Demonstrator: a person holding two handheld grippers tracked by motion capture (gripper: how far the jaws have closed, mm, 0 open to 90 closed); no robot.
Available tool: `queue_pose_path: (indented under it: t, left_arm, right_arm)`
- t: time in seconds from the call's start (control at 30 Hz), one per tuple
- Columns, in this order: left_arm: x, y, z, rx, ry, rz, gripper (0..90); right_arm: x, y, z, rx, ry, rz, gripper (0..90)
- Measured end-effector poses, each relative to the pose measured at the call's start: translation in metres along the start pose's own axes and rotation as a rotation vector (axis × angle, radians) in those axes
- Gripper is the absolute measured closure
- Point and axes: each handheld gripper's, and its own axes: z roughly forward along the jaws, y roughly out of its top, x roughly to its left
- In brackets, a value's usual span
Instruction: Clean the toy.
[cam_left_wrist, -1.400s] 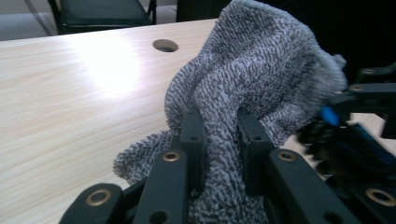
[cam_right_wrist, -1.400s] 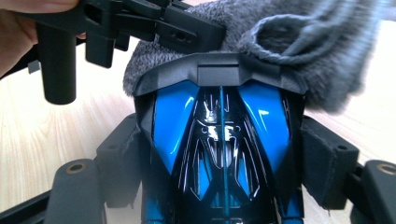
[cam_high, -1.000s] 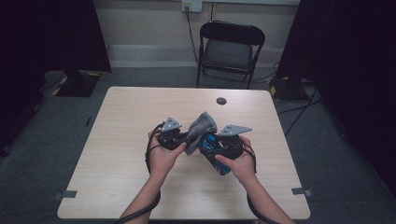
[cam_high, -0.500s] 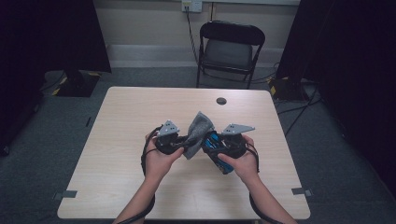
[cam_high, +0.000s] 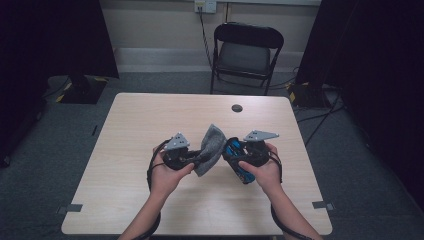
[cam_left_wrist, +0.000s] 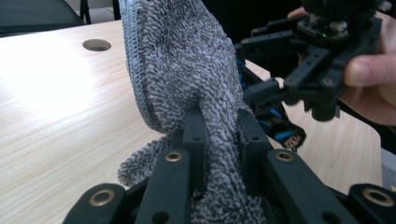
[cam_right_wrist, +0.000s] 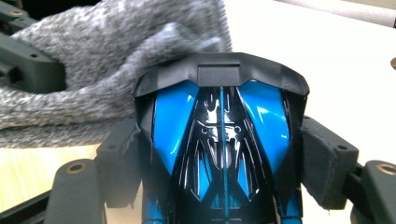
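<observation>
The left gripper (cam_left_wrist: 219, 126) was clamped on a grey knitted terry cloth (cam_left_wrist: 187, 65), pressing it against the toy's front, apparently to wipe it. The right gripper (cam_right_wrist: 224, 154) was clamped around the glossy blue-and-black plastic toy car (cam_right_wrist: 219, 140), steadying it beside the cloth.

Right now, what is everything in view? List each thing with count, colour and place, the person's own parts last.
cloth: 1, grey, pinched in the left tongs, its top against the toy car
toy car: 1, blue and black, clamped in the right tongs
table: 1, light wood, centre, with a round hole near the far edge
chair: 1, black, folding, behind the table
wall socket: 1, white, on the back wall, a cable hanging from it
left tongs: 1, black, shut on the cloth
right tongs: 1, black, shut on the toy car
hands: 2, one on each pair of tongs
</observation>
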Motion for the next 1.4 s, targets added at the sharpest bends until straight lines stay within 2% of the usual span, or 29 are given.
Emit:
queue_pose_path:
  t: [0.13, 0.2, 0.3, 0.43, 0.57, 0.63, 0.77, 0.93, 1.27, 1.4]
  left_arm:
    - [0.004, -0.003, -0.005, 0.014, -0.003, -0.002, 77.3]
    - [0.008, -0.005, -0.009, 0.007, -0.006, -0.022, 77.3]
    - [0.014, -0.008, -0.019, 0.007, 0.014, -0.027, 77.3]
    - [0.025, -0.013, -0.032, -0.006, 0.063, -0.06, 77.3]
    - [0.036, -0.011, -0.041, -0.028, 0.131, -0.086, 77.2]
    - [0.041, -0.007, -0.041, -0.035, 0.168, -0.096, 77.1]
    - [0.046, -0.001, -0.033, -0.043, 0.198, -0.106, 77.1]
    - [0.043, 0.007, -0.016, -0.056, 0.189, -0.113, 77.0]
    - [0.025, 0.017, 0.014, -0.037, 0.153, -0.084, 76.8]
    - [0.018, 0.017, 0.021, -0.022, 0.107, -0.073, 76.9]
  right_arm:
    - [-0.004, 0.0, -0.002, -0.004, -0.006, 0.006, 25.5]
    - [-0.005, 0.0, -0.002, -0.003, -0.006, 0.009, 25.5]
    - [-0.007, 0.0, -0.004, -0.009, -0.008, 0.015, 25.5]
    - [-0.01, -0.002, -0.007, -0.015, 0.001, 0.015, 25.5]
    - [-0.005, -0.003, -0.009, -0.022, 0.02, 0.01, 25.5]
    - [-0.001, -0.004, -0.008, -0.019, 0.029, -0.004, 25.5]
    - [0.007, -0.004, -0.006, -0.021, 0.056, -0.014, 25.5]
    - [0.016, -0.004, -0.003, -0.018, 0.076, -0.026, 25.5]
    - [0.035, -0.003, 0.001, -0.016, 0.112, -0.063, 25.5]
    - [0.039, -0.002, 0.004, -0.016, 0.108, -0.065, 25.5]
